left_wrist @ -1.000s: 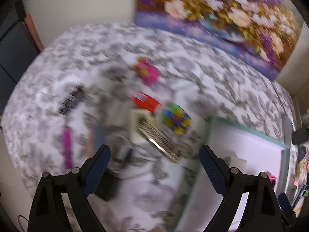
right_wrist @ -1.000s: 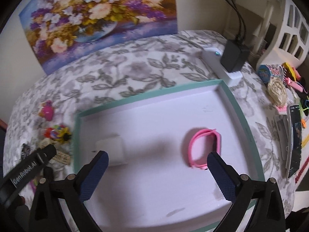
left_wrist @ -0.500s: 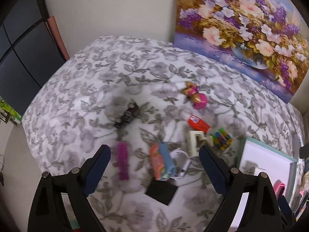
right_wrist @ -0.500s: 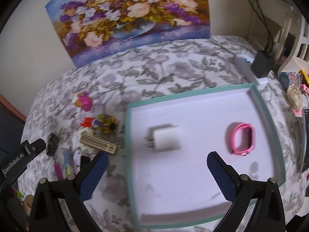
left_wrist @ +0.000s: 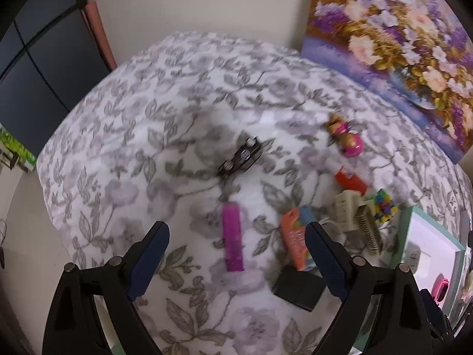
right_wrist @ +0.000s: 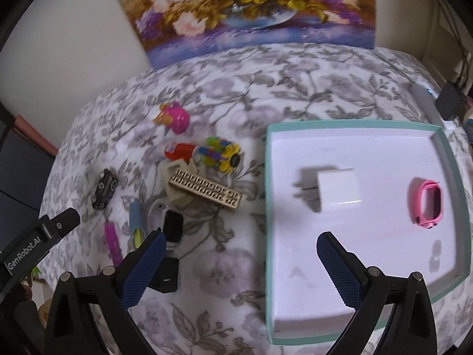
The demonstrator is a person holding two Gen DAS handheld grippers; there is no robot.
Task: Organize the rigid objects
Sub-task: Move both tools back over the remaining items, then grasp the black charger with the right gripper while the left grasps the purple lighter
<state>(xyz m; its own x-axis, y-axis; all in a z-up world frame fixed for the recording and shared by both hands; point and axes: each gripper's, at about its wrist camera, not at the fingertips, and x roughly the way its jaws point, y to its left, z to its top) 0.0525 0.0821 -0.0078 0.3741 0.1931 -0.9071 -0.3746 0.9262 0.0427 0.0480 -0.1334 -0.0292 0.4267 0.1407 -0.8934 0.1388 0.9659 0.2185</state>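
A white tray with a teal rim (right_wrist: 267, 195) holds a white charger plug (right_wrist: 337, 190) and a pink watch (right_wrist: 427, 204). Left of it, loose items lie on the floral cloth: a wooden comb (right_wrist: 205, 190), a toy car (right_wrist: 103, 188), a magenta tube (left_wrist: 232, 236), an orange-blue pack (left_wrist: 295, 238), a red bottle (left_wrist: 350, 180), a pink doll toy (left_wrist: 348, 143), a multicoloured toy (right_wrist: 218, 153) and a black block (left_wrist: 297, 287). My left gripper (left_wrist: 236, 261) is open and empty above the magenta tube. My right gripper (right_wrist: 241, 269) is open and empty over the tray's left rim.
A flower painting (right_wrist: 251, 9) leans on the wall behind the table. A white power strip with a black adapter (right_wrist: 448, 103) lies at the back right. A dark cabinet (left_wrist: 38, 68) stands past the table's left edge.
Both grippers have pulled back and swung left. The left view went from the comb and tray to the car and magenta tube. The right view now takes in the loose items.
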